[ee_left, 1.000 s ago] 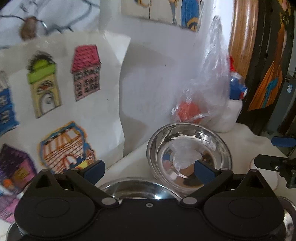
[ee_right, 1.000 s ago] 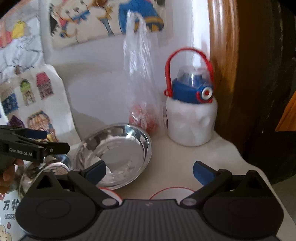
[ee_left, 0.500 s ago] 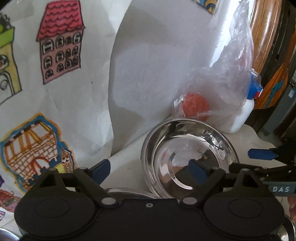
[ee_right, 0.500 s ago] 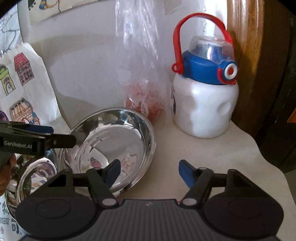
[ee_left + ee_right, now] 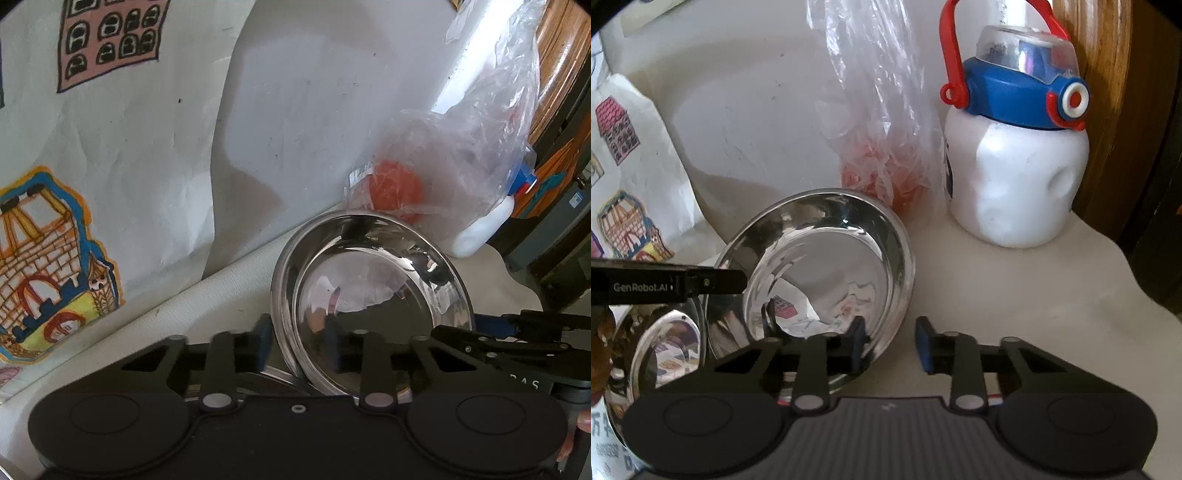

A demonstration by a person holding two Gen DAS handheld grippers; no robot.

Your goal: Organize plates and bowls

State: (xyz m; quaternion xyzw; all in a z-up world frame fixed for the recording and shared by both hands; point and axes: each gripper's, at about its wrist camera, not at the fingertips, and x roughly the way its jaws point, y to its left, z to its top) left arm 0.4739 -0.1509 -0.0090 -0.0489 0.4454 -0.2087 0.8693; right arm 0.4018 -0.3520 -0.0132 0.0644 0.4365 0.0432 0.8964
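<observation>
The steel bowl point(image 5: 373, 295) sits tilted on the table point(image 5: 1015, 288), just in front of the plastic bag point(image 5: 882, 129), with its near left edge resting on a second bowl point(image 5: 665, 350). The left gripper point(image 5: 299, 347) straddles its left rim and the right gripper point(image 5: 891, 345) its right rim. Both pairs of jaws have just been closing and now stand narrow with the rim between them. I cannot tell whether the pads press yet, and a strip of table shows between the right gripper's outer pad and the rim.

The main risk is slip. The polished, sloping wall gives little hold, so an uneven pinch or lift could tip the bowl. It would then clatter onto the second bowl or slide into the bag and the water bottle point(image 5: 1015, 166).
</observation>
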